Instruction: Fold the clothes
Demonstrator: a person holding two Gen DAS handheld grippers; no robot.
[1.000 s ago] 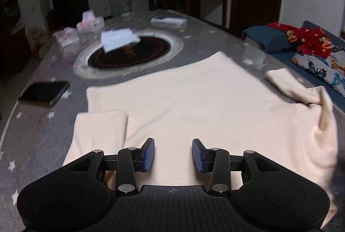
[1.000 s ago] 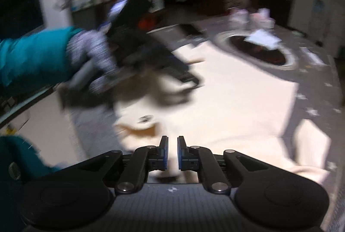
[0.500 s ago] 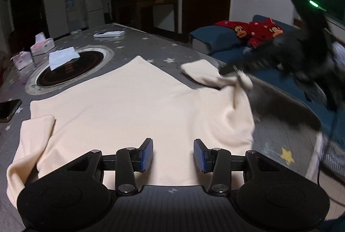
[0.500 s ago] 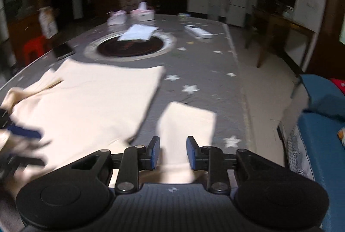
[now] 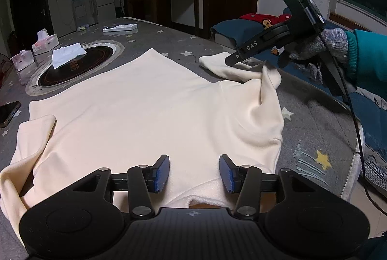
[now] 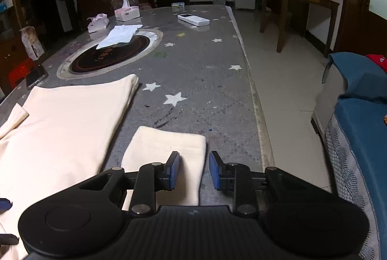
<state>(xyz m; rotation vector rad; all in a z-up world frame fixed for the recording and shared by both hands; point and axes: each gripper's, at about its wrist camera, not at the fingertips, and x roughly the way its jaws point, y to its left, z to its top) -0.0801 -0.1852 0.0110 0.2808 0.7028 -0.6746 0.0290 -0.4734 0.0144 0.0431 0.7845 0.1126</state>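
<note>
Looking along my left claw (image 5: 193,174), I see its blue pads spread wide with nothing between them, hanging over the near hem of the cream sweater (image 5: 150,110). The sweater lies flat on the grey star-patterned desk (image 5: 312,139), body spread out, one sleeve folded in at the left edge and the other stretched off to the right. My right claw (image 6: 192,170) sits over the cuff of that right sleeve (image 6: 167,151); its pads are parted too, one above the fabric and one just past its edge, gripping nothing. From the left camera the right claw's tip seems to touch the sleeve, though I can't be sure. Farther up the desk a round dark hotplate (image 6: 111,52) carries a folded white cloth (image 6: 121,33). Behind it stand two tissue boxes (image 6: 127,11), each with a tissue poking out of the top. A white remote (image 6: 193,19) lies near the far edge, and a phone (image 5: 8,110) near the left edge.
</note>
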